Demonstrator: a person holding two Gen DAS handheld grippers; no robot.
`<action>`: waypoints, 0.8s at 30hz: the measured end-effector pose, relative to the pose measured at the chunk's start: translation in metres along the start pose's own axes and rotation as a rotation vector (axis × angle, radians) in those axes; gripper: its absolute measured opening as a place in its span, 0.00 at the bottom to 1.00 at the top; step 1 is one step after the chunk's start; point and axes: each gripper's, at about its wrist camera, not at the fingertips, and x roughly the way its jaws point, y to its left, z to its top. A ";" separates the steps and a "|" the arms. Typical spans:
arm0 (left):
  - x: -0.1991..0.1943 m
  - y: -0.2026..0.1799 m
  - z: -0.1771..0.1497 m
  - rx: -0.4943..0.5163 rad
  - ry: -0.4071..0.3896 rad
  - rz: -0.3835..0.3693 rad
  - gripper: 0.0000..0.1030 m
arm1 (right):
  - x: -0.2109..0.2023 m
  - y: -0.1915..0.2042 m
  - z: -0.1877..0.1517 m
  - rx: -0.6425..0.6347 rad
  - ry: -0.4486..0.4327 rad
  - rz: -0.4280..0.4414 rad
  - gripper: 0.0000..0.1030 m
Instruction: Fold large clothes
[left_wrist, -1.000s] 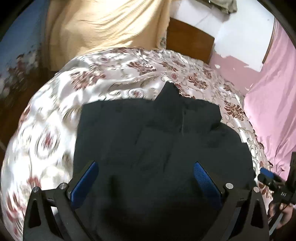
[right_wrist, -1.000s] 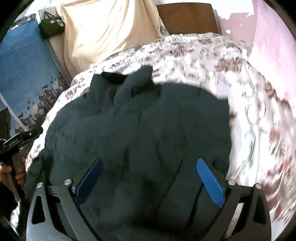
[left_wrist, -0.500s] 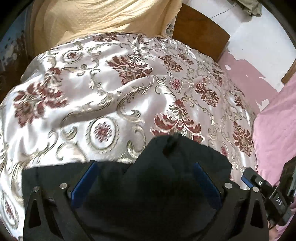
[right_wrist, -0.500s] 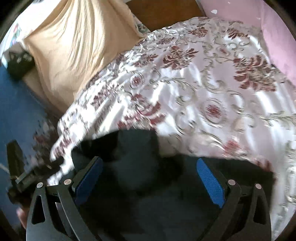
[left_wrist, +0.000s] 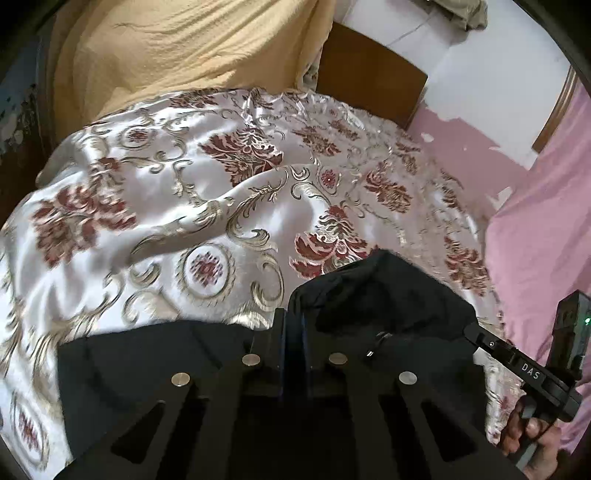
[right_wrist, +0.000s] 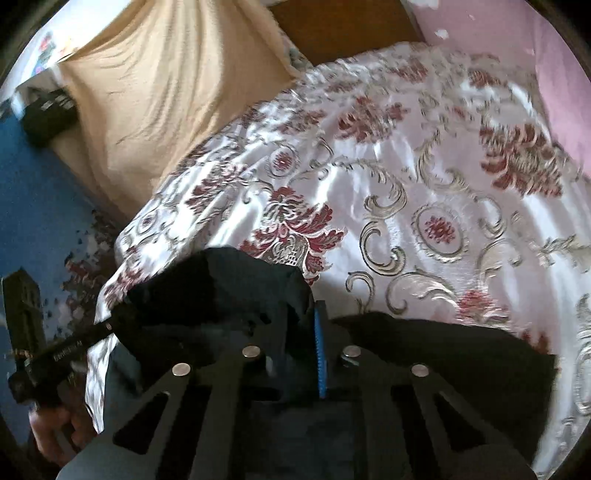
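Fingers of the left gripper (left_wrist: 291, 332) and right gripper (right_wrist: 314, 325) have just closed, pinching the far edge of a dark jacket (left_wrist: 388, 306), lower centre on the floral bedspread (left_wrist: 221, 192). Soft, bulky; grip hems.

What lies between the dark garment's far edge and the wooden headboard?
Only bare floral bedspread between dark garment and wooden headboard; both wrist views show it.

The garment (left_wrist: 388, 306) lies on the bedspread (left_wrist: 207, 206) at the bed's near edge (a draped cloth (left_wrist: 177, 55) and headboard (left_wrist: 365, 85) stand behind), curtain (left_wrist: 546, 236) to the right.
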 end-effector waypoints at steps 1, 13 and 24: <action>-0.013 0.002 -0.006 -0.010 -0.005 -0.020 0.07 | -0.012 0.000 -0.003 -0.017 -0.005 0.006 0.09; -0.077 0.019 -0.090 0.035 -0.018 -0.031 0.05 | -0.104 0.015 -0.095 -0.324 -0.057 -0.065 0.05; -0.016 0.031 -0.125 0.043 0.000 0.037 0.05 | -0.043 -0.024 -0.131 -0.204 0.014 -0.131 0.03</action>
